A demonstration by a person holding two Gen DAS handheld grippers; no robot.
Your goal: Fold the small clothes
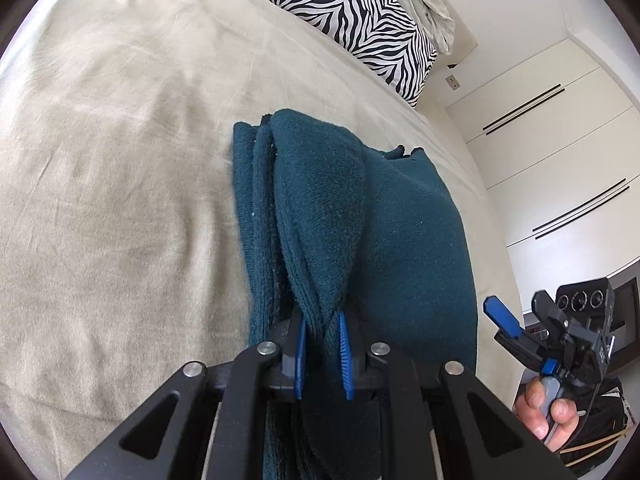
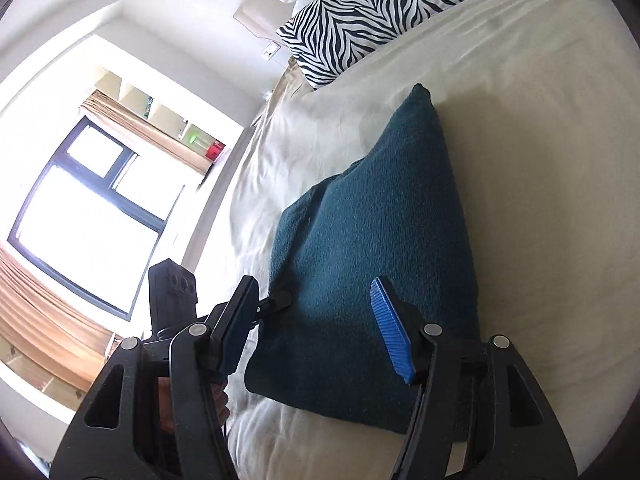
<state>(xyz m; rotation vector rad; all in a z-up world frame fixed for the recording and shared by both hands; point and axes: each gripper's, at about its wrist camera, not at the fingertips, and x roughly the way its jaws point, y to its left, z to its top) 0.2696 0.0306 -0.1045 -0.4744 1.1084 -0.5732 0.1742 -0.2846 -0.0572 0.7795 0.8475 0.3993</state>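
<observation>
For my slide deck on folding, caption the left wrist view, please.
Left gripper pinches a fold of the teal knit garment on the beige bed; right gripper waits open.

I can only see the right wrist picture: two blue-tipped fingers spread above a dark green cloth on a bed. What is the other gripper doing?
Observer: In the left wrist view, the left gripper is shut on a bunched fold of the teal cloth, and that fold stands up from the rest.
Operator: And is my gripper touching the cloth?
Observer: Seen from the left, the right gripper is off to the cloth's side. Its jaws are open with nothing between them, and a hand holds its handle.
</observation>
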